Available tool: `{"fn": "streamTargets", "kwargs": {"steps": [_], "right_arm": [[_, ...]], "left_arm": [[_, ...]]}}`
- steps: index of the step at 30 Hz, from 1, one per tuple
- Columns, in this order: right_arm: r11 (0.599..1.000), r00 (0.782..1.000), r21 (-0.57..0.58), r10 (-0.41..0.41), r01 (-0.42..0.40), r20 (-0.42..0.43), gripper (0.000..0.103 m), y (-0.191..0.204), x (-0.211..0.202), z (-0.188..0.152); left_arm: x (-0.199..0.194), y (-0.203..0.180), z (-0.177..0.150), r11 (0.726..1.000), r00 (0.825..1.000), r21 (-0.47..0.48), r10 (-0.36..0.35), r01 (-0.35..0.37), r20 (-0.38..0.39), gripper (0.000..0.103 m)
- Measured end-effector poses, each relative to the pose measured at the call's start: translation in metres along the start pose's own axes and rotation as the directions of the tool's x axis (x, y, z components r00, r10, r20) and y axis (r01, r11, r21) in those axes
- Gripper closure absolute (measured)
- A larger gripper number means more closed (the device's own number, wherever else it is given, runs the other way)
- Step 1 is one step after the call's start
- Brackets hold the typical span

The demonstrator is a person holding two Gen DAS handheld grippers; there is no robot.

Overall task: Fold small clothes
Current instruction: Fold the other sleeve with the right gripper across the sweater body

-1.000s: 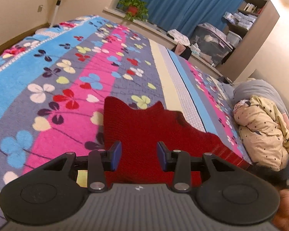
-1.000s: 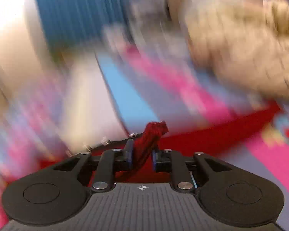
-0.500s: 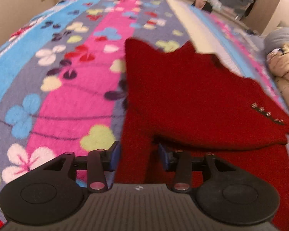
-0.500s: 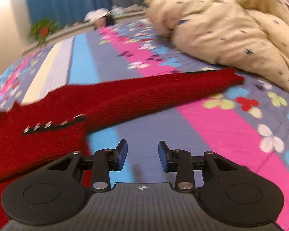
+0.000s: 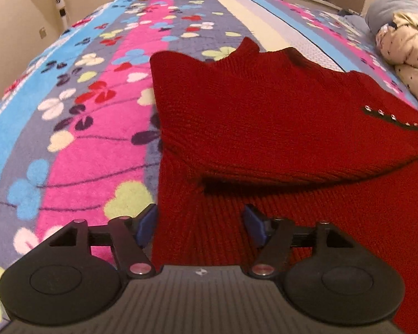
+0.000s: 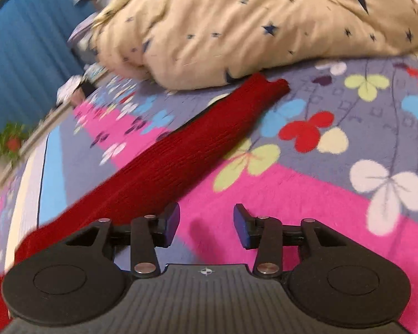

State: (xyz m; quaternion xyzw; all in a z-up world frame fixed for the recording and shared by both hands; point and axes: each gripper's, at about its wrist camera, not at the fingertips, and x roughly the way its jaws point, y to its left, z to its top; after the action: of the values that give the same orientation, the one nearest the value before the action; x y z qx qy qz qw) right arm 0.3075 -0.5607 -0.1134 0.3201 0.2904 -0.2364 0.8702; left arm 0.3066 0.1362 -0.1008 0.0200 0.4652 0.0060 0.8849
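The red knitted sweater (image 5: 264, 117) lies flat on the flowered blanket (image 5: 92, 128), its left side folded over the body, one sleeve (image 6: 186, 156) stretched far right toward the cream duvet (image 6: 237, 27). Much bare blanket stays free at its left. The left gripper (image 5: 199, 224) points down over the near edge, the right gripper (image 6: 206, 224) beside the sleeve; both jaws have just been opening and hold nothing.

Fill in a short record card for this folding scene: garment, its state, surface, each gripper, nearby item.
garment: red knitted sweater
state: one side folded over the body; other sleeve stretched out flat
surface: flowered bedspread
left gripper: open over the sweater's lower part, jaws just been opening
right gripper: open, nothing between the jaws, just been opening
nearby: star-print duvet beyond the cuff
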Motion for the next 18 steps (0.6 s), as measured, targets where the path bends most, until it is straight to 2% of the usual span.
{"fn": "streamTargets", "kwargs": {"steps": [4, 9, 11, 12, 14, 16, 18], "right_arm": [[0.995, 0.998, 0.093, 0.040, -0.045, 0.051, 0.057, -0.013, 0.021, 0.014], [0.980, 0.993, 0.179, 0.066, -0.083, 0.098, 0.058, -0.029, 0.043, 0.027], [0.976, 0.992, 0.201, 0.060, -0.081, 0.108, 0.070, -0.031, 0.048, 0.032], [0.977, 0.993, 0.201, 0.052, -0.074, 0.110, 0.088, -0.030, 0.050, 0.033], [0.975, 0.991, 0.207, 0.052, -0.077, 0.123, 0.091, -0.030, 0.050, 0.035], [0.986, 0.986, 0.158, 0.033, -0.060, 0.166, 0.092, -0.016, 0.041, 0.039], [1.000, 0.975, 0.015, 0.013, -0.017, 0.223, 0.092, 0.018, 0.025, 0.043]], "left_arm": [[0.003, 0.006, 0.001, 0.999, 1.000, -0.029, -0.025, 0.025, -0.004, 0.027], [0.006, 0.003, 0.000, 1.000, 1.000, -0.019, -0.022, 0.023, 0.010, 0.024], [0.006, 0.003, 0.000, 1.000, 1.000, -0.014, -0.021, 0.021, 0.013, 0.024], [0.007, 0.003, 0.000, 1.000, 1.000, -0.015, -0.023, 0.023, 0.013, 0.024], [0.007, 0.004, 0.001, 0.999, 1.000, -0.019, -0.027, 0.028, 0.011, 0.024], [0.007, 0.004, 0.001, 0.999, 1.000, -0.019, -0.028, 0.028, 0.010, 0.024], [0.007, 0.005, 0.001, 0.999, 0.999, -0.023, -0.031, 0.031, 0.007, 0.024]]}}
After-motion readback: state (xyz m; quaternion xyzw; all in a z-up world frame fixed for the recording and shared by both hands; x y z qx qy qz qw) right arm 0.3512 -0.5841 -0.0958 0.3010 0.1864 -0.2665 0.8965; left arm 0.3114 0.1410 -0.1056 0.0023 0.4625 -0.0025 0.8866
